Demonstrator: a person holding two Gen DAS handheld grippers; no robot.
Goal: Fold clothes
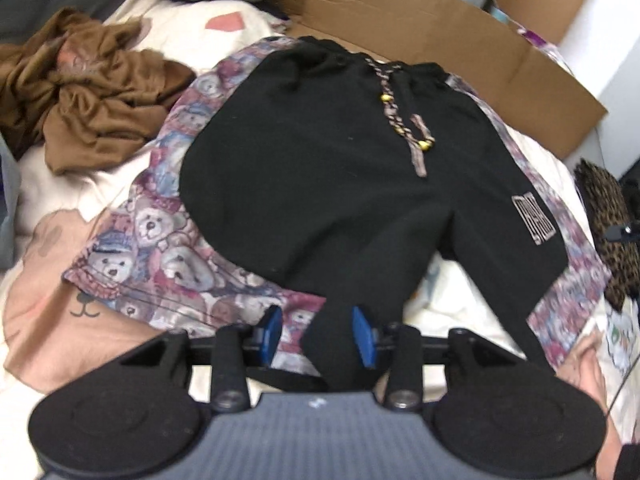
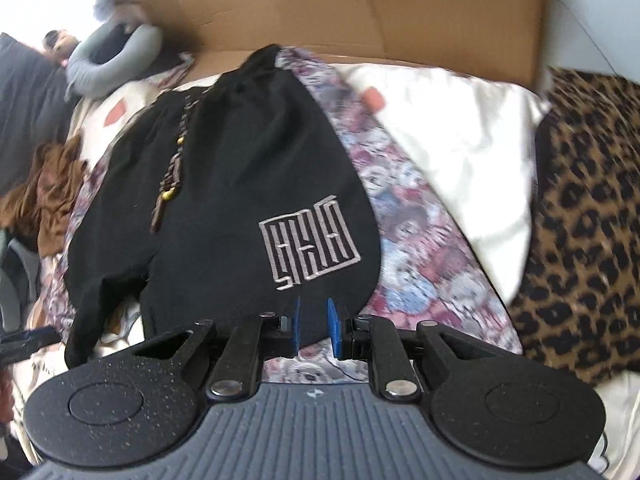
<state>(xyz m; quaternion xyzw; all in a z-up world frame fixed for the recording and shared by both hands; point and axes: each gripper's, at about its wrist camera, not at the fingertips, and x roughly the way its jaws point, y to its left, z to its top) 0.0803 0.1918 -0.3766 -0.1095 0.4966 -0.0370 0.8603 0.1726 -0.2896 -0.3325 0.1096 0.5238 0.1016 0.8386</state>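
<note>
A: Where are the shorts (image 1: pixel 320 168)?
B: Flat on the bed (image 1: pixel 52 300), stretching ahead of both sets of fingers.
A: Left gripper (image 1: pixel 319 334)?
B: Partly parted; a black leg fold sits between the pads, grip unclear.
A: Right gripper (image 2: pixel 314 330)?
B: A narrow gap, black hem between the pads; whether it's pinched, I can't tell.
</note>
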